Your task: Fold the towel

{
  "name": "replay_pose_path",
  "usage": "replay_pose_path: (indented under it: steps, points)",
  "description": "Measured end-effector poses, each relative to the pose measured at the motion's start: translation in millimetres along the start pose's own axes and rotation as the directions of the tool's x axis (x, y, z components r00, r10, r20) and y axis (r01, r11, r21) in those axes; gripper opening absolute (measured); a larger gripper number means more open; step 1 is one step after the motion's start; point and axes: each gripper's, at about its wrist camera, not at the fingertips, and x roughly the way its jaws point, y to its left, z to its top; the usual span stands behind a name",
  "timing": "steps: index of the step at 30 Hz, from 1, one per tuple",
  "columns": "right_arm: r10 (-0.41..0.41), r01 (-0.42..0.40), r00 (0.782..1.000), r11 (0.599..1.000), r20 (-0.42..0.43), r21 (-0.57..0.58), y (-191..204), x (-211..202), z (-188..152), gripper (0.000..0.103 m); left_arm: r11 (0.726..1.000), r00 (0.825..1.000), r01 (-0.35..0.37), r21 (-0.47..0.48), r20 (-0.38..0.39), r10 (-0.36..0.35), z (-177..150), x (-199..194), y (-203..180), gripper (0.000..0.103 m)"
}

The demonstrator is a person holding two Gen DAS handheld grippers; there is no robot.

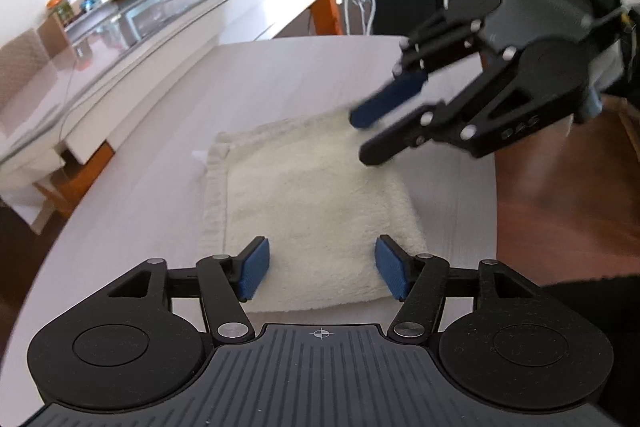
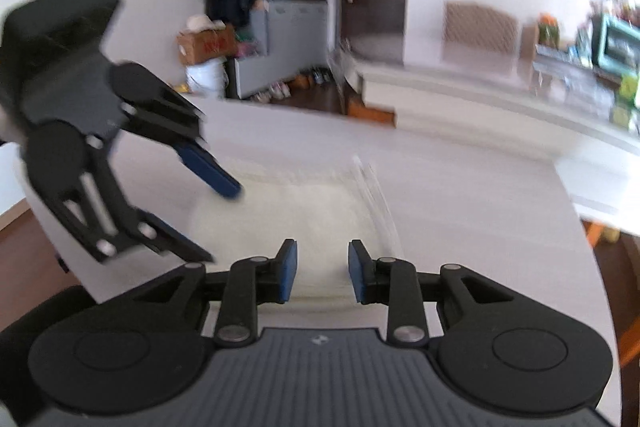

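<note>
The cream terry-cloth towel (image 1: 316,203) is seen lying flat on the pale, faintly wood-grained table (image 1: 168,155), near the table's front edge and between the two tongs. It appears to be already doubled at least once: a thick rolled fold is shown along its right side, and a thinner hemmed layer sticks out at the left edge and far left corner. The pile is looped and soft, and the outline is a rough rectangle with rounded corners.

The left tongs (image 1: 322,267) are held wide apart over the near edge of the towel, with nothing between the ribbed blue pads (image 1: 256,269). The right tongs (image 1: 366,139), made of black plastic links with blue pads, are poised above the far right corner, also parted and empty; whether the lower finger touches the cloth cannot be told. In the right wrist view the right tongs (image 2: 322,273) are shown moderately open over the blurred towel (image 2: 288,211), with the left tongs (image 2: 218,223) beside them.

The step in hand is judged to be a reach between folds, with nothing gripped yet. For the next move, two corners of one edge would need to be pinched through all layers, lifted together and carried across evenly, so that the limp cloth is not dragged or bunched.
</note>
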Motion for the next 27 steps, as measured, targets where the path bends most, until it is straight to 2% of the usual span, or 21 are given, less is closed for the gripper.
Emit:
replay_pose_path:
  steps: [3, 6, 11, 20, 27]
  points:
    - [0.022, -0.022, 1.0, 0.999, -0.006, 0.045, -4.6, -4.2, -0.4, 0.03, 1.0, 1.0, 0.006, -0.016, 0.007, -0.006, -2.1, -1.6, 1.8, 0.065]
    - [0.027, -0.027, 0.999, 0.999, 0.019, 0.021, -7.2, -8.1, 15.1, 0.03, 0.999, 1.0, 0.008, -0.045, 0.019, -0.008, -4.1, -3.9, 4.9, 0.066]
    - [0.054, -0.054, 0.998, 0.998, 0.013, -0.031, -18.3, 21.8, 49.8, 0.03, 0.991, 0.999, 0.01, -0.133, 0.053, -0.003, -11.7, -10.6, 12.6, 0.067]
    - [0.118, -0.129, 0.987, 0.987, -0.106, -0.099, -28.5, 87.3, 73.0, 0.03, 0.973, 0.997, 0.029, -0.229, 0.077, -0.011, -28.6, -11.5, 28.9, 0.068]
    - [0.141, -0.151, 0.982, 0.987, -0.128, -0.064, -36.5, 96.2, 73.3, 0.028, 0.972, 0.995, 0.043, -0.231, 0.102, -0.019, -33.3, -12.3, 30.4, 0.068]
